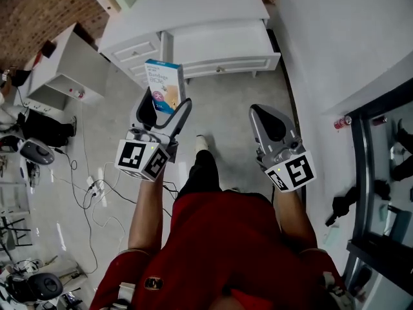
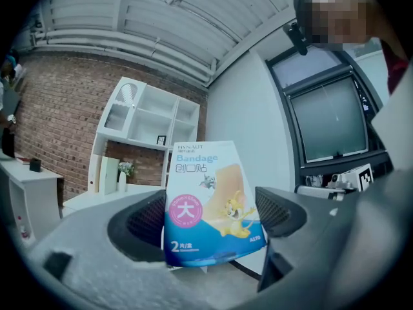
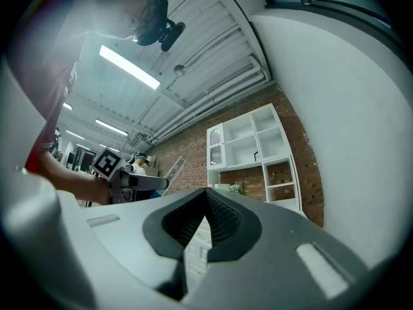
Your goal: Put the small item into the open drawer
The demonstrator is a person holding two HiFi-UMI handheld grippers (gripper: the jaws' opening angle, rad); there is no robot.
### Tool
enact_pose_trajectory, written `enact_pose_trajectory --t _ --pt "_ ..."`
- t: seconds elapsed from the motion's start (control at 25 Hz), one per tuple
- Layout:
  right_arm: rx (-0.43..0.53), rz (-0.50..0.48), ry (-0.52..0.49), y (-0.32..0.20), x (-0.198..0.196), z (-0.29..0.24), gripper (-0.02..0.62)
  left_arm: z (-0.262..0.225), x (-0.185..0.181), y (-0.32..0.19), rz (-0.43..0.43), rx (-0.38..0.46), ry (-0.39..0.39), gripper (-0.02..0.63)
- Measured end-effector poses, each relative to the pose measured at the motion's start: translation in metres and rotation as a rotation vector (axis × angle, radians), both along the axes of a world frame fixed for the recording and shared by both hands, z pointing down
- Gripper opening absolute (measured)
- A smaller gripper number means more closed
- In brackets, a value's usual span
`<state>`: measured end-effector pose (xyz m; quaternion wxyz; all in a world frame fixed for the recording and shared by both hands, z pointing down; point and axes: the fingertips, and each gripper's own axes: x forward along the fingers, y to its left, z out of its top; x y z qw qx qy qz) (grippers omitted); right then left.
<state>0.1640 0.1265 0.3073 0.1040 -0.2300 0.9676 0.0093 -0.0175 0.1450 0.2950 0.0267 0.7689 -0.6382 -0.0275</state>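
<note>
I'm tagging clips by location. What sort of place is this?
Probably a workshop or lab dressed as a room: a white dresser, white shelving against a brick wall, but loose cables across the floor and bare ceiling pipes. The left gripper holds a bandage box.

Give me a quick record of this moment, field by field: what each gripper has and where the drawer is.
left gripper: shut on the bandage box, which it holds upright
right gripper: fingers together, nothing between them
drawer: looks pulled open on the white dresser, ahead of both grippers
box in drawer: not yet
</note>
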Motion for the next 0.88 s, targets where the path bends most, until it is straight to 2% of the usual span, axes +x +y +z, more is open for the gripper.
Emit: enact_pose_trajectory --t 0.28,0.6,0.88 --pt "0.004 0.07 0.027 -0.09 -0.065 0.004 0.011 0.027 -0.07 -0.099 0.041 -0.067 -0.011 0.433" --pt "-0.029 0.138 0.078 -0.191 -0.162 0.013 0.011 0.057 -0.143 -0.214 0.167 -0.153 -0.044 0.433" --pt "-0.059 0.21 0.129 -0.255 -0.21 0.025 0.011 0.102 -0.179 -0.29 0.273 -0.266 -0.062 0.433"
